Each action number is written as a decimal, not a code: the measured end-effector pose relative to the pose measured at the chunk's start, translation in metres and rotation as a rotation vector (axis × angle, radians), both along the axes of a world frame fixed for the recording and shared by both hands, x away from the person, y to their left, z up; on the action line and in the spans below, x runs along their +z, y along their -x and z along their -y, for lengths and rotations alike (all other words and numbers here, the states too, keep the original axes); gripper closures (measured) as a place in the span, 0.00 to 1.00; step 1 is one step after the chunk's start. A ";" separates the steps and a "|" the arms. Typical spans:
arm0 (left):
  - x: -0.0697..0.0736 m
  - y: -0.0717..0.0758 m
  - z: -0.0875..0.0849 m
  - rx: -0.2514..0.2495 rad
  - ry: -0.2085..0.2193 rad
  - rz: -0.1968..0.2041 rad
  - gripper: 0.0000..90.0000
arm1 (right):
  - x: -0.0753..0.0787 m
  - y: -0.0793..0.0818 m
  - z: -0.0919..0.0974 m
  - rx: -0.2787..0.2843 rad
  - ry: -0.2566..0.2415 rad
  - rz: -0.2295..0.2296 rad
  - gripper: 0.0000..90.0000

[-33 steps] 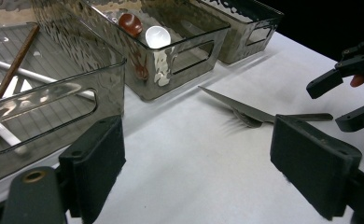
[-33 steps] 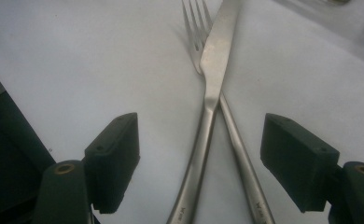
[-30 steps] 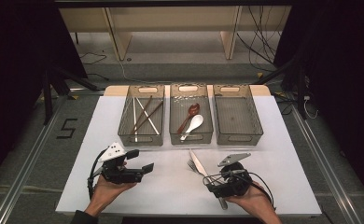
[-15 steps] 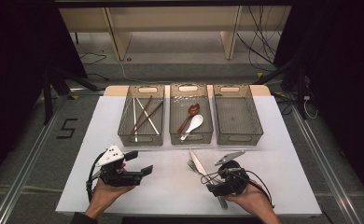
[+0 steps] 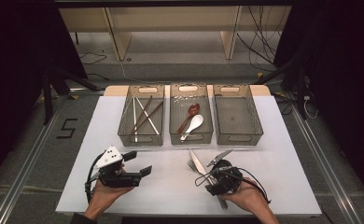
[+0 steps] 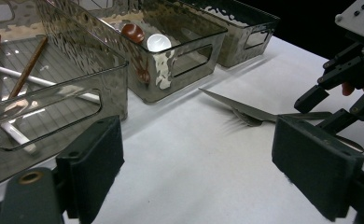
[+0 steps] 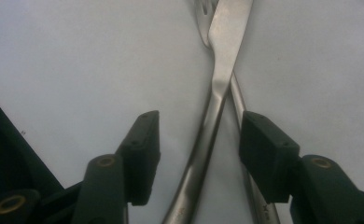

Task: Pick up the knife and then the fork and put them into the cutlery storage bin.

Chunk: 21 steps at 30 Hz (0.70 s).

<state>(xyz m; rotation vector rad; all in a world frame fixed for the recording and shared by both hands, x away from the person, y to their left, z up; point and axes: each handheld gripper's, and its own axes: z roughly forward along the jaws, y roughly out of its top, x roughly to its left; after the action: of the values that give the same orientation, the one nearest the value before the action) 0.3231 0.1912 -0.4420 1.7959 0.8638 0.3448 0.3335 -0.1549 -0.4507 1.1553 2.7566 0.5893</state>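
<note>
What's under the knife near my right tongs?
A fork lies under the knife, crossing it: its tines show beside the blade, its handle beside the knife handle. The crossing stretch is covered. Below both, the white table.

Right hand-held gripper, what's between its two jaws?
In the right gripper view, the knife handle and the crossed fork handle lie between the right hand-held gripper's closing jaws, untouched.

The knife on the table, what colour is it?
Plain shiny silver steel. The knife shows best in the right gripper view, crossing a fork.
</note>
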 end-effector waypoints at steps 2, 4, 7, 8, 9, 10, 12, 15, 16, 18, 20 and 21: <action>-0.001 0.000 0.000 0.001 0.000 0.000 0.18 | -0.001 0.000 -0.001 0.006 0.009 -0.005 0.59; -0.002 0.000 -0.001 0.003 0.000 -0.001 0.18 | -0.001 -0.001 -0.002 0.011 0.008 -0.014 0.64; -0.002 0.000 -0.003 0.007 0.000 -0.002 0.18 | -0.004 -0.003 -0.004 0.014 0.027 -0.027 0.68; -0.002 0.000 -0.003 0.007 0.000 -0.001 0.18 | -0.005 -0.003 -0.005 0.013 0.038 -0.030 0.69; -0.002 0.000 -0.002 0.007 0.002 0.001 0.18 | -0.006 -0.004 -0.005 0.014 0.046 -0.037 0.70; -0.003 0.000 -0.002 0.005 0.000 0.002 0.18 | -0.007 -0.004 -0.005 0.015 0.051 -0.041 0.72; -0.003 0.000 -0.001 0.001 -0.005 0.000 0.18 | -0.008 -0.005 -0.006 0.010 0.057 -0.042 0.74; -0.003 0.000 -0.001 -0.002 -0.005 -0.001 0.18 | -0.009 -0.008 -0.008 0.004 0.070 -0.052 0.77; -0.003 0.000 0.000 -0.003 -0.005 -0.002 0.18 | -0.009 -0.009 -0.009 0.005 0.076 -0.050 0.77; -0.003 0.000 0.000 -0.004 -0.006 0.000 0.18 | -0.009 -0.011 -0.010 0.006 0.088 -0.053 0.78; -0.004 0.000 0.000 -0.006 -0.004 0.000 0.18 | -0.009 -0.012 -0.011 0.008 0.099 -0.055 0.79; -0.004 0.000 0.001 -0.007 -0.005 0.000 0.18 | -0.008 -0.012 -0.012 0.003 0.104 -0.058 0.79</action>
<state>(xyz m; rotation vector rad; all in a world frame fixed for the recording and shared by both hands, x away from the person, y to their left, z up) 0.3229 0.1906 -0.4456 1.8030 0.8572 0.3422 0.3456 -0.1424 -0.4591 1.1632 2.8002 0.4133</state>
